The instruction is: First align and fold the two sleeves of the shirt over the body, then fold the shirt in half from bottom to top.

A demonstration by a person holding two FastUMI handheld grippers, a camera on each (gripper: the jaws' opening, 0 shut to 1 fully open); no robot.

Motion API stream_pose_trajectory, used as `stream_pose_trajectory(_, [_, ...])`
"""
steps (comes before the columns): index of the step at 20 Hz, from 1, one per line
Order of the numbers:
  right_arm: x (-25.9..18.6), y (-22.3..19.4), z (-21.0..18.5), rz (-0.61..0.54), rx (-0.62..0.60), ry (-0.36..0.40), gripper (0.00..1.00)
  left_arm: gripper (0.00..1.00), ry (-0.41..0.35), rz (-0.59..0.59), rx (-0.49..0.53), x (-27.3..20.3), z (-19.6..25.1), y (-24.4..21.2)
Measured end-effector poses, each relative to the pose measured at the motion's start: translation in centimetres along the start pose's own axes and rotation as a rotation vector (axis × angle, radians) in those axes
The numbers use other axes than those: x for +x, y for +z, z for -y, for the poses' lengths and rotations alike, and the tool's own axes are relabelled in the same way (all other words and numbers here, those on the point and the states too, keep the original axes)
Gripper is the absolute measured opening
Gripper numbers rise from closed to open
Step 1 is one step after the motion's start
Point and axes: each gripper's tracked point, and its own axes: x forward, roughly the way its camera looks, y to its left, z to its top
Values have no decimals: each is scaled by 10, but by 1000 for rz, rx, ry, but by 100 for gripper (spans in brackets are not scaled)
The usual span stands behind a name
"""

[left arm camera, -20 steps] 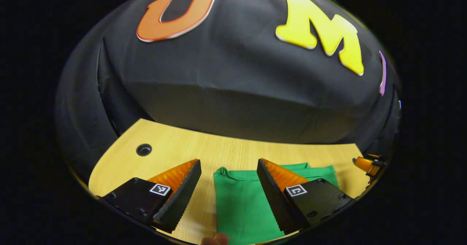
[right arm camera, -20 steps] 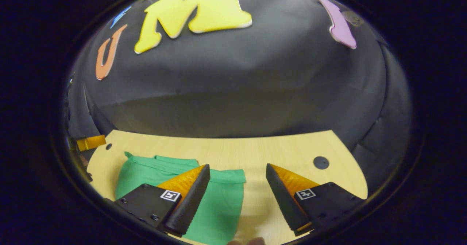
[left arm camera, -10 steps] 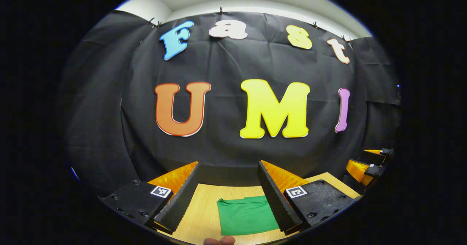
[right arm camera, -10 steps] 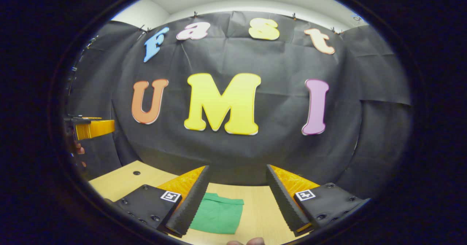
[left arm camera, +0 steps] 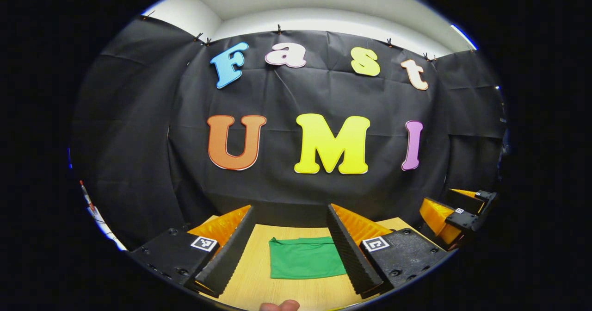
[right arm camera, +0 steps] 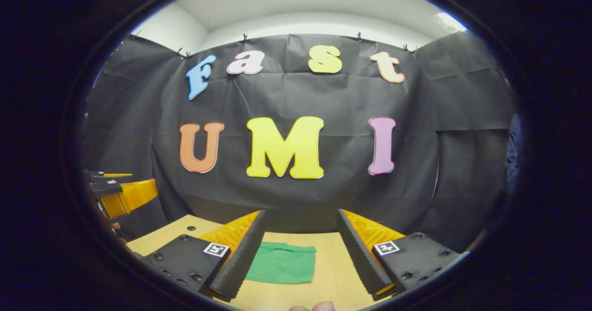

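Now folded green shirt (left arm camera: 305, 263) flat on table (left arm camera: 296, 292), beyond left claw (left arm camera: 290, 246) and right claw (right arm camera: 300, 251); both spread apart, empty.

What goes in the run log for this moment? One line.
shirt: folded, flat on table | left gripper: open, raised | right gripper: open, raised

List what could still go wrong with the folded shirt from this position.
1. The green shirt lies as a folded bundle on the wooden table, held by nothing; its layers might spring open or sit uneven.
2. Both the left gripper and the right gripper hang open above the table, apart from the shirt; a careless dip could catch the cloth and drag the fold out of line.
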Motion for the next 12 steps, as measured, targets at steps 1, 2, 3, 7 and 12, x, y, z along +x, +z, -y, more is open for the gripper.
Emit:
stream_pose_trajectory(1, [-3, -4, 1, -10, -2, -1, 89, 98, -2, -6, -4, -3, 1, -4])
stream_pose_trajectory(2, [-5, -6, 3, -12, -6, -4, 92, 98, -5, -4, -2, -3, 2, -6])
stream_pose_trajectory(3, [-7, -6, 5, -9, -10, -4, 95, 98, -1, -2, 6, -3, 2, -6])
stream_pose_trajectory(7, [-13, 0, -3, 9, -13, 24, 97, 98, -5, 6, 16, 0, 5, -8])
stream_pose_trajectory(12, [-14, 6, -11, 33, -33, 58, 89, 98, -17, 9, 21, 3, 14, -8])
